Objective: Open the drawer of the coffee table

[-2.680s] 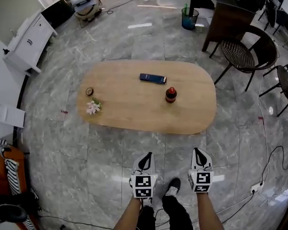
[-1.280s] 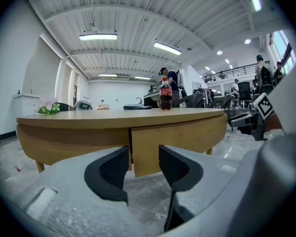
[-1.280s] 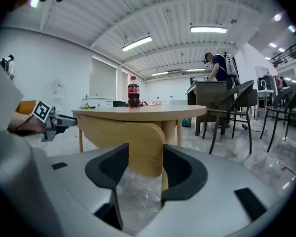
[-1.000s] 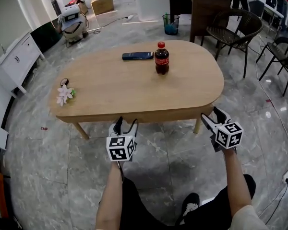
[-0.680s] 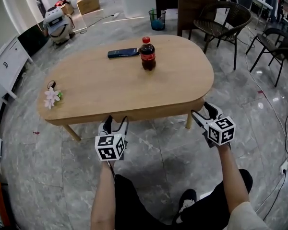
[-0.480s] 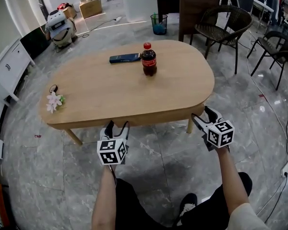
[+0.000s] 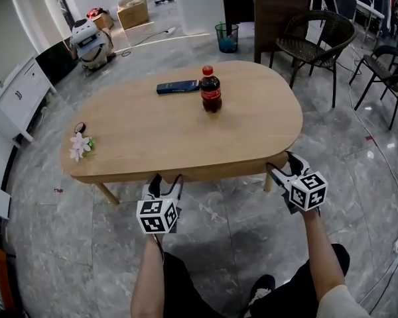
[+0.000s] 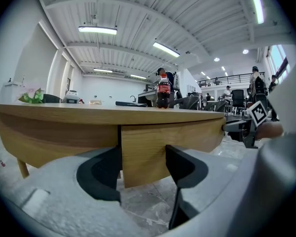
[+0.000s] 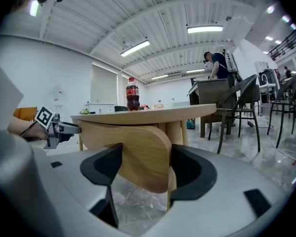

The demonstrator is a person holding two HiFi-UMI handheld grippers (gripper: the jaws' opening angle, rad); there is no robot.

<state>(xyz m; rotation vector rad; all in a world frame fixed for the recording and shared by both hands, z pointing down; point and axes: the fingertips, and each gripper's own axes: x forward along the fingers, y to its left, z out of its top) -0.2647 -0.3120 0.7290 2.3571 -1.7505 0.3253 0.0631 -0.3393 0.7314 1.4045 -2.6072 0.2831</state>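
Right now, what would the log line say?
phase: pre-grasp | left gripper: open, framing drawer front | right gripper: open, framing its right end | drawer front: looks closed | bottle: upright

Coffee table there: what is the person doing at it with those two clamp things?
A person holds a gripper in each hand at the coffee table. The left gripper and right gripper, jaws apart, face the two ends of its drawer front. Neither grips it yet, and it looks shut.

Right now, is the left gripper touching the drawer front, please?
Cannot tell: left gripper view shows the left gripper open at the drawer front, contact or gap unclear.
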